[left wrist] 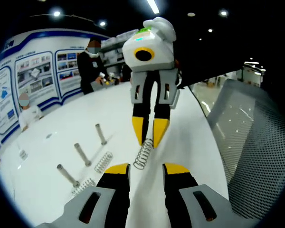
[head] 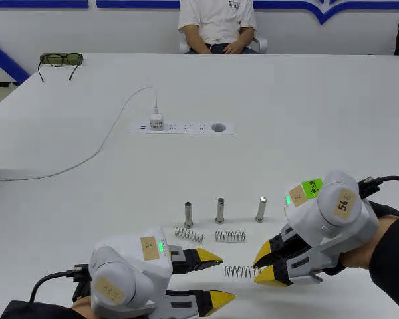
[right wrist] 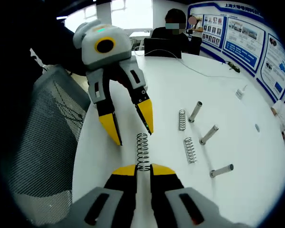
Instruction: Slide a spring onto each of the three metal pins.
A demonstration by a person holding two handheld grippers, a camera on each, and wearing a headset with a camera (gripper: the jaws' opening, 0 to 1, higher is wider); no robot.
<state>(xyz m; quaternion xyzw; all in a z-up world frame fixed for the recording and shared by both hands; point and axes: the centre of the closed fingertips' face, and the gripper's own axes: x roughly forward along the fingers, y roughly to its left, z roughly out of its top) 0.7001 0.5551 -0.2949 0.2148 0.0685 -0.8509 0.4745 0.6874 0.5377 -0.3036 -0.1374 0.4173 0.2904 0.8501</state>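
Three metal pins stand upright in a row on the white table: left pin (head: 188, 214), middle pin (head: 220, 210), right pin (head: 261, 209). Two springs lie in front of them, one (head: 189, 234) left and one (head: 230, 235) right. A third spring (head: 239, 271) lies nearer me, with my right gripper (head: 267, 264) shut on its right end. In the right gripper view that spring (right wrist: 142, 151) runs out from between the right gripper (right wrist: 143, 169) jaws. My left gripper (head: 216, 278) is open, facing the spring's free end (left wrist: 143, 154) without touching it.
A white power strip (head: 183, 126) with a plugged charger and cable lies mid-table. Dark glasses (head: 61, 60) sit at the far left. A person (head: 216, 23) sits at the far edge. A mesh chair (left wrist: 251, 142) stands beside the table.
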